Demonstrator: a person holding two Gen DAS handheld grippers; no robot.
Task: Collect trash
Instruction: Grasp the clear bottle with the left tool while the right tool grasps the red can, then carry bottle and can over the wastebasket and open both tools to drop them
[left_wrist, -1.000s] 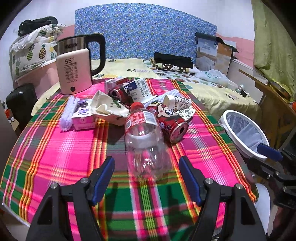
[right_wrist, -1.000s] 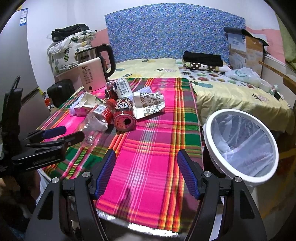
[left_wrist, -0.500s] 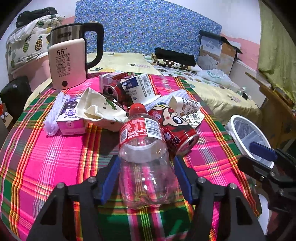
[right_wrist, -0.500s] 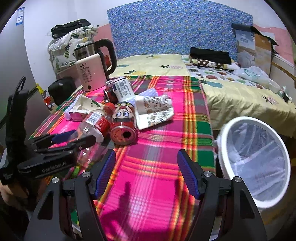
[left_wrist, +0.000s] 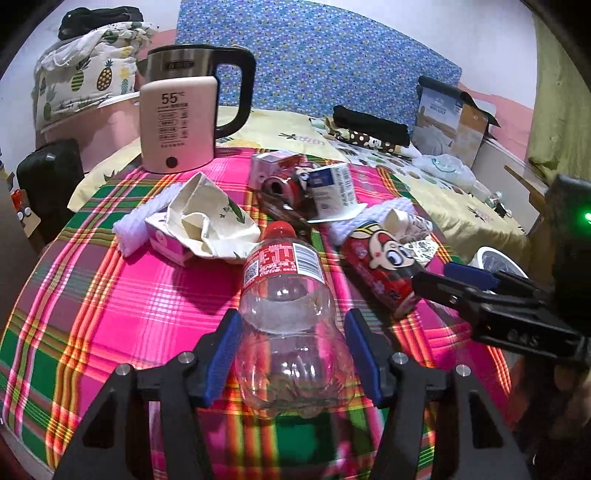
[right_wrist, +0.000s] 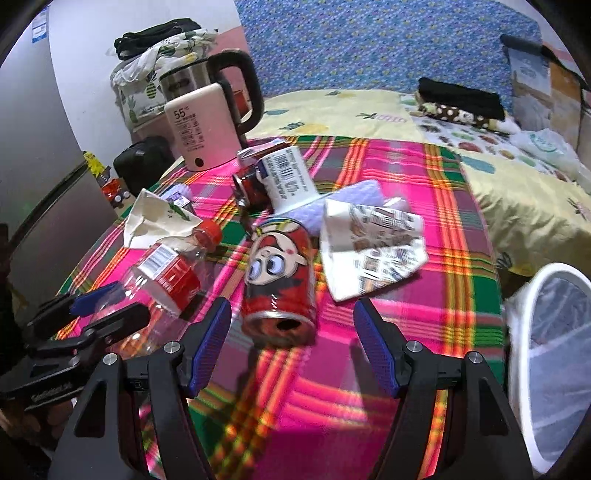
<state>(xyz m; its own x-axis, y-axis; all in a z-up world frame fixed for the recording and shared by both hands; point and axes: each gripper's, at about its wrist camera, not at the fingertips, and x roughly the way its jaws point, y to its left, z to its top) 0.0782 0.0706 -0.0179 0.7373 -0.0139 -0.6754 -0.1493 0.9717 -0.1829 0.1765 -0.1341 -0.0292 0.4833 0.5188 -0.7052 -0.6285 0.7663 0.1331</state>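
Left wrist view: the left gripper (left_wrist: 291, 356) has its blue-padded jaws set against both sides of a clear plastic bottle (left_wrist: 286, 317) lying on the plaid-covered tabletop (left_wrist: 110, 295), its red cap pointing away from the camera. Just right of the bottle lies a red cartoon-printed can (left_wrist: 380, 266), with the right gripper (left_wrist: 448, 280) reaching in beside it from the right. Beyond sit a crumpled cloth bag (left_wrist: 207, 225), a pink carton (left_wrist: 168, 243), a second red can (left_wrist: 284, 182) and an electric kettle (left_wrist: 181, 114).

Right wrist view: the right gripper (right_wrist: 291, 343) hangs with jaws wide apart and nothing between the pads; the red cartoon-printed can (right_wrist: 279, 280) lies on its side just ahead, its open end toward the camera. To the left, the left gripper (right_wrist: 107, 314) clasps the clear plastic bottle (right_wrist: 166, 273). A crumpled printed wrapper (right_wrist: 373, 247) lies right of the can, and a white-rimmed bin with a clear liner (right_wrist: 535, 306) stands off the tabletop's right edge.
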